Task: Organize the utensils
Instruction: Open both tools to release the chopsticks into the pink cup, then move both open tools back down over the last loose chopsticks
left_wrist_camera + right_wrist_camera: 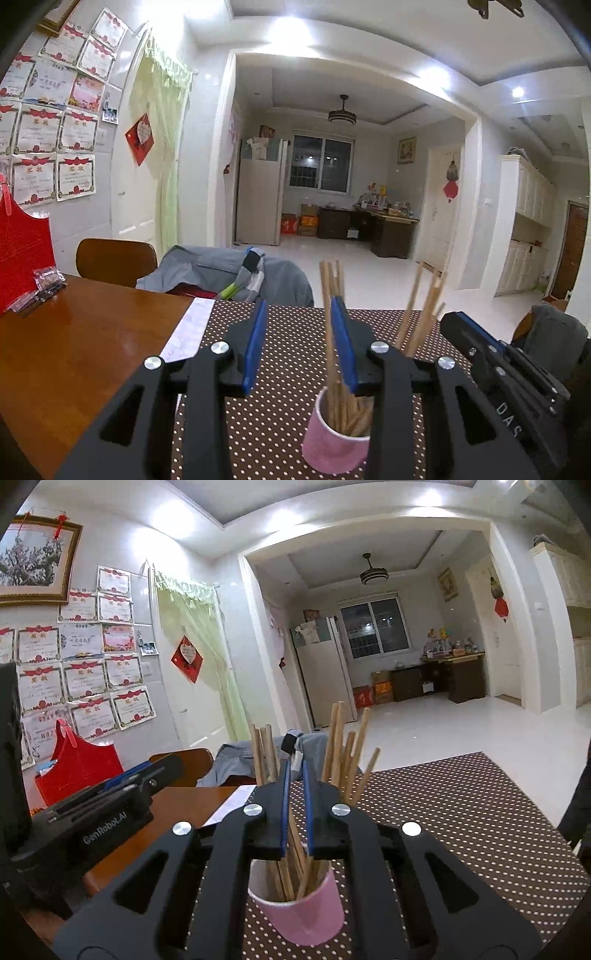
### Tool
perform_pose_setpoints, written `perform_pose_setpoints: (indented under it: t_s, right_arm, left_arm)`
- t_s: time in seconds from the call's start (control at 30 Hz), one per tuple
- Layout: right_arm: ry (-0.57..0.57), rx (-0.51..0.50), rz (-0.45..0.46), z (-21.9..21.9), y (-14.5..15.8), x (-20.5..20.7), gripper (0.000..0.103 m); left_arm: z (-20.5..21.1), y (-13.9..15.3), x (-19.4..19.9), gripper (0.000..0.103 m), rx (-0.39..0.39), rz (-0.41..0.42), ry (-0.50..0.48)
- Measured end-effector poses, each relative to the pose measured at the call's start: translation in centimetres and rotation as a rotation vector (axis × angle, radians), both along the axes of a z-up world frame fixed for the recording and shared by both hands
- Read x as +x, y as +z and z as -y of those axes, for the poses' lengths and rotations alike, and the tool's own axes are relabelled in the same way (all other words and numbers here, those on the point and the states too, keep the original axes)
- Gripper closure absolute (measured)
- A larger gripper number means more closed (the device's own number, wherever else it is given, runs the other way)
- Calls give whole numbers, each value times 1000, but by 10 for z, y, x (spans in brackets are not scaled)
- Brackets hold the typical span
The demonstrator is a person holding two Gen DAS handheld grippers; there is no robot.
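**A:** Black linkage arms fill the near edge of both wrist views. What are the tools doing?

**B:** On the left gripper [298, 306] the jaws stand partly spread. One cluster of chopsticks [327, 280] rises just beside its right blue pad; I cannot tell whether it touches. The right gripper [295, 768] has its pads pressed almost together. A chopstick shows in the slit low down, but I cannot tell whether it is pinched or merely behind.

**A:** Where are the utensils?

**B:** All that I can see stand upright in the pink paper cup [332, 443], fanned into two clusters, one leaning left and one right. The cup sits on the brown dotted mat [273, 435], which covers the right part of the wooden table [74, 350]. No loose chopstick lies on the mat.

**A:** So which step is this?

**B:** Late, I judge: tidying the bundle inside the cup, or seating a last stick.

**A:** And next?

**B:** If the right tool does hold a stick, it should spread its pads slowly so the stick drops in. Both tools should then back off gently, since the light cup looks easy to tip.
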State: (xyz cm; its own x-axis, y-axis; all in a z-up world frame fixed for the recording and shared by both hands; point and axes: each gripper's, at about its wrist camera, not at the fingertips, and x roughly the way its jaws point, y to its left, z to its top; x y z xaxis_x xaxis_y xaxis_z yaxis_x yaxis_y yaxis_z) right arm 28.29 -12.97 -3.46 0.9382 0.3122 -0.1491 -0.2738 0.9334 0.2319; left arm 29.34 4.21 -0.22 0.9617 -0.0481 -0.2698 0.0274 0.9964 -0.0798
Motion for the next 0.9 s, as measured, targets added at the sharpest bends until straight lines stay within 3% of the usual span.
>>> perform_pose_setpoints:
  t_s: [0.03, 0.1, 0.13, 0.17, 0.37, 0.4, 0.43, 0.47, 0.9]
  right_arm:
    - [-9, -9, -2, 1, 0, -5, 93]
    - [-21, -14, -1, 4, 1, -13, 74]
    - [-26, -8, 3, 6, 2, -18, 58]
    - [-31, -1, 6, 8, 3, -22, 53]
    - [-52, -3, 8, 19, 11, -52, 52]
    - [-53, -4, 6, 21, 12, -58, 52]
    - [-53, -5, 4, 22, 12, -62, 51]
    - [-55, -9, 1, 25, 13, -69, 51]
    - [-37, -64, -150, 28, -19, -122, 46]
  left_arm:
    - [1, 0, -4, 67, 7, 2, -2]
    - [5, 2, -13, 67, 20, 10, -5]
    - [6, 4, -19, 67, 24, 11, -9]
    - [7, 5, -24, 67, 26, 13, -13]
    - [12, 12, -63, 67, 43, 21, -27]
    - [13, 13, -67, 64, 44, 19, -29]
    - [13, 13, -74, 52, 42, 14, -32]
    - [14, 12, -81, 50, 39, 14, -35]
    - [21, -16, -145, 50, 77, -77, -68]
